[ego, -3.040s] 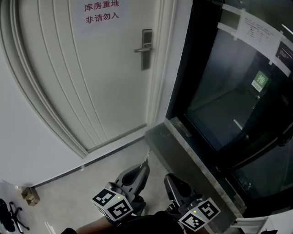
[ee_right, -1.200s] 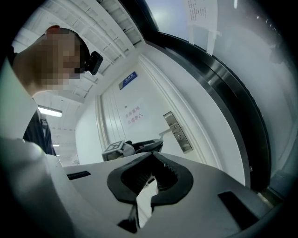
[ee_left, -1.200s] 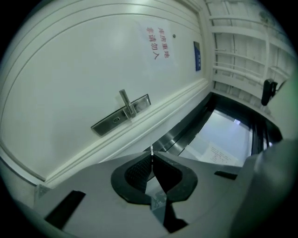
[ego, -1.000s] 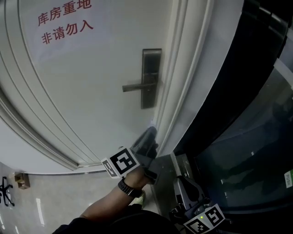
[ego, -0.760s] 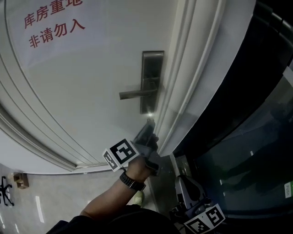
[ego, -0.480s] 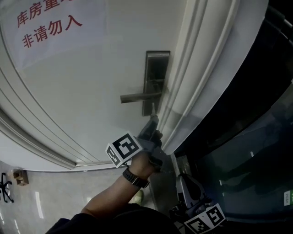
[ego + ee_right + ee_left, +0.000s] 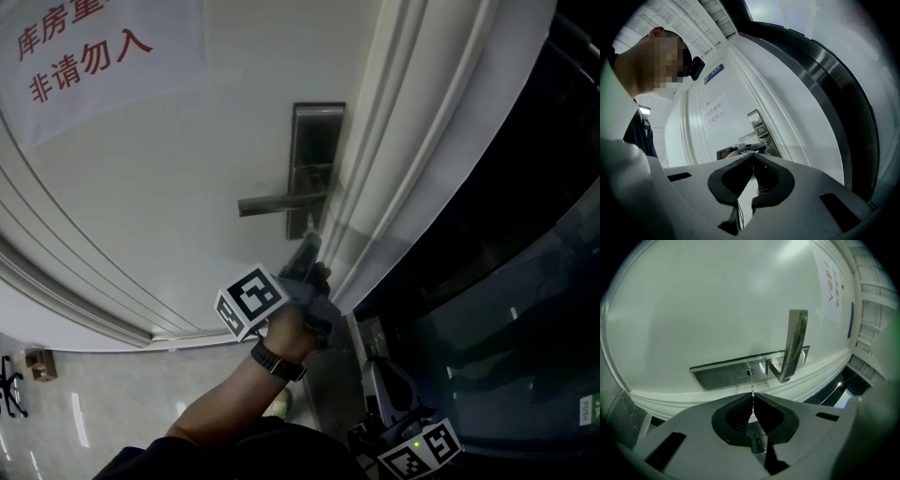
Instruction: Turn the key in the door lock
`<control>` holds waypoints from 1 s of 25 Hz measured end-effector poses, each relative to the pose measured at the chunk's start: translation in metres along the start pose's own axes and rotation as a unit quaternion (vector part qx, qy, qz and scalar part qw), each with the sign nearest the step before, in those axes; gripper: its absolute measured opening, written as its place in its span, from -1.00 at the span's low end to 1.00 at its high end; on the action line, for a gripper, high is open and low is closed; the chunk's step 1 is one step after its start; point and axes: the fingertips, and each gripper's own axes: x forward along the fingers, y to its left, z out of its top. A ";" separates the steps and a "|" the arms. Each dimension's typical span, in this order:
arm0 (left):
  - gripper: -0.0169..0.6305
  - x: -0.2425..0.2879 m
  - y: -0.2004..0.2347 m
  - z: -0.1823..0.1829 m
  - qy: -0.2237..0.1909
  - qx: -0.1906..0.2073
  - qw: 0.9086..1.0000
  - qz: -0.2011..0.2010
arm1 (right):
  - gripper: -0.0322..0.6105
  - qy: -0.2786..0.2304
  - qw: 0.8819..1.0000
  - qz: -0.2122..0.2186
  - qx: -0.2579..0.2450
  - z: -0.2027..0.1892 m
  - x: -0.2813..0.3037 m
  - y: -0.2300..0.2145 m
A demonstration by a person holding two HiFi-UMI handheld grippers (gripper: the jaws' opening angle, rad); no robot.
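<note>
Key, clamped in left gripper fingers, is now raised to keyhole, frame ctr; turning judged imminent. Right gripper fingers together, w/ nothing held.

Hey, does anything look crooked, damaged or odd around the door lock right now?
Nothing stands out. The lock plate sits flat on the door, the lever handle looks intact, and the left gripper holds the key straight, its tip at the keyhole.
</note>
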 end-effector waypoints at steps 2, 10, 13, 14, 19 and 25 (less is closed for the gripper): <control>-0.92 0.002 0.001 0.001 -0.003 -0.003 1.000 0.001 | -0.86 0.000 1.000 -0.002 0.000 0.001 0.000 -0.002; -0.92 0.006 0.006 0.004 -0.014 -0.019 1.000 0.008 | -0.86 0.002 1.000 -0.006 0.001 0.002 0.002 -0.007; -0.92 0.009 0.006 0.007 -0.017 -0.026 0.999 0.007 | -0.86 0.002 1.000 -0.006 0.002 0.002 0.003 -0.008; -0.92 0.011 0.006 0.008 -0.018 -0.030 0.999 0.007 | -0.86 0.002 1.000 -0.006 0.002 0.002 0.004 -0.009; -0.92 0.015 0.006 0.006 -0.021 -0.049 0.999 0.009 | -0.86 0.005 1.000 -0.005 0.004 0.001 0.006 -0.011; -0.92 0.022 0.003 0.012 -0.022 -0.080 0.997 0.012 | -0.86 0.008 1.000 -0.001 0.007 -0.001 0.009 -0.013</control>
